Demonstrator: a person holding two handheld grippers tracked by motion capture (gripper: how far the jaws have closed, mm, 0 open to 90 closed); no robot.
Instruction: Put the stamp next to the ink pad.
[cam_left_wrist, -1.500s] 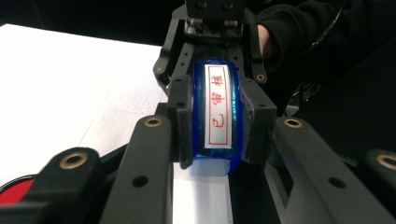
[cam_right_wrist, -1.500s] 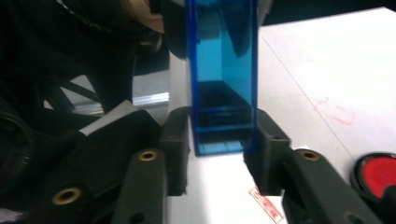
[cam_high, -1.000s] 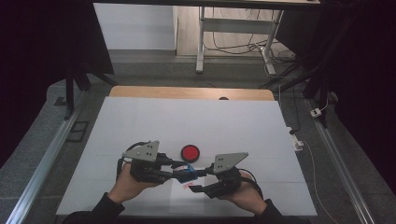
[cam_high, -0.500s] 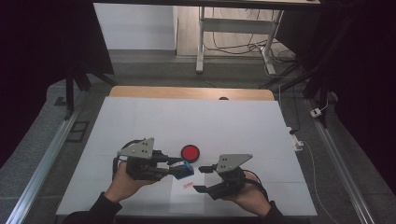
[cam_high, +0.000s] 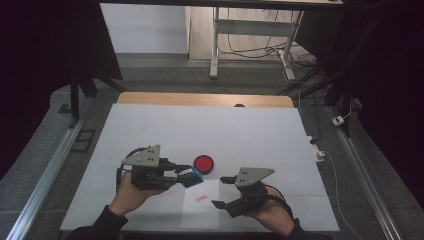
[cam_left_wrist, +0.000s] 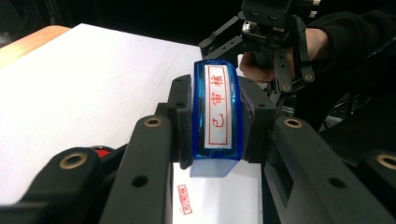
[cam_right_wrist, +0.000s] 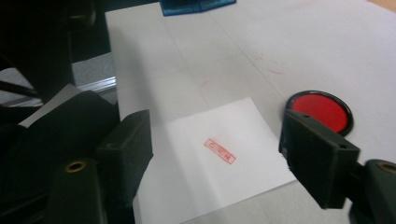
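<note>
Since the earlier frames, the two hands have drawn apart: the left claw (cam_high: 189, 176) now carries the blue stamp (cam_high: 191, 176) off the sheet of paper (cam_high: 201, 215), up and to its left, and the right claw (cam_high: 223, 191) sits farther right, its jaws having just been opening with nothing between them. The red imprint (cam_high: 201, 199), covered a second ago, now lies bare on the paper.

The left claw pinches the blue stamp across its sides, pads pressed on the casing. The stamp hangs above the counter (cam_high: 150, 130), over the paper's upper left corner and just beside the round red ink pad (cam_high: 203, 163).

In the high view the imprint's characters are too small to read, and the paper's lower edge is cut off by the frame. The right gripper view cuts off the stamp (cam_right_wrist: 196, 6) at the top edge, and its left side is dark.

The left gripper view shows the stamp's label (cam_left_wrist: 219, 105), red characters in a red frame on white, along with the imprint (cam_left_wrist: 185, 199) below it. The right gripper view shows the imprint (cam_right_wrist: 219, 151) between the spread jaws and faint red smudges (cam_right_wrist: 268, 65) on the counter.
</note>
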